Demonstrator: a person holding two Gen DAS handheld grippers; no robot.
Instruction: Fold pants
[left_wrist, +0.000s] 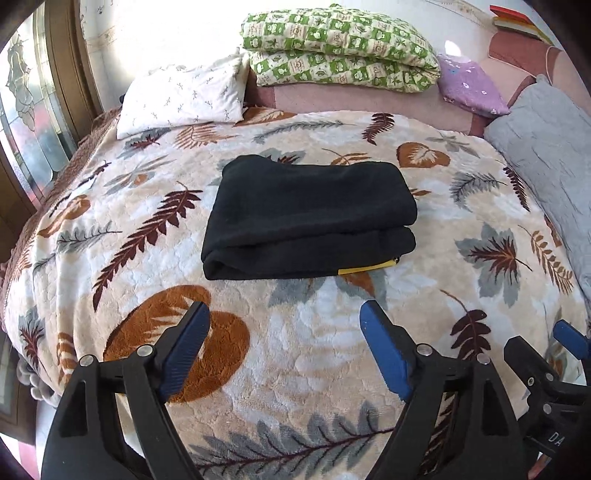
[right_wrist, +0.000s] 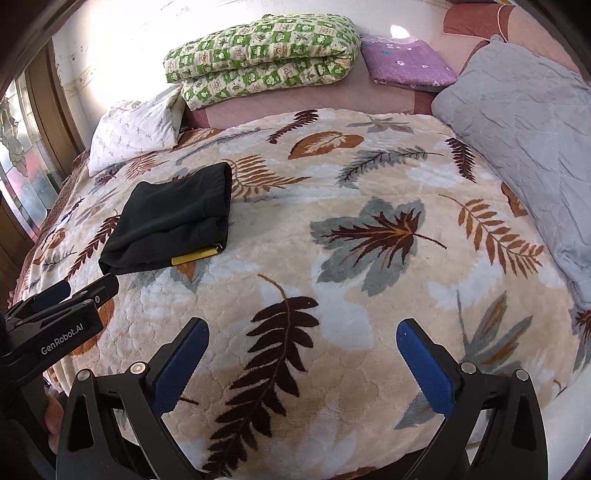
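At the far left a window (left_wrist: 26, 122) lets in hard light beside the white pillow (left_wrist: 181, 96). Moving right, my left gripper (left_wrist: 284, 328) hovers over the leaf-print blanket (left_wrist: 314, 354), its jaws spread wide with nothing between them but bare fleece. Just ahead of it lie the black pants (left_wrist: 310, 218), already folded into a compact, layered rectangle, resting flat on the blanket with a yellow tag (left_wrist: 365, 267) poking out at the near right corner. Behind them sits the green checked quilt (left_wrist: 340, 48). Further right, my right gripper (right_wrist: 303, 343) also stands wide open and empty, well apart from the pants. I judge the folding done: no leg or waistband trails loose, and neither gripper touches the bundle. At most, some tidying of that tag remains.
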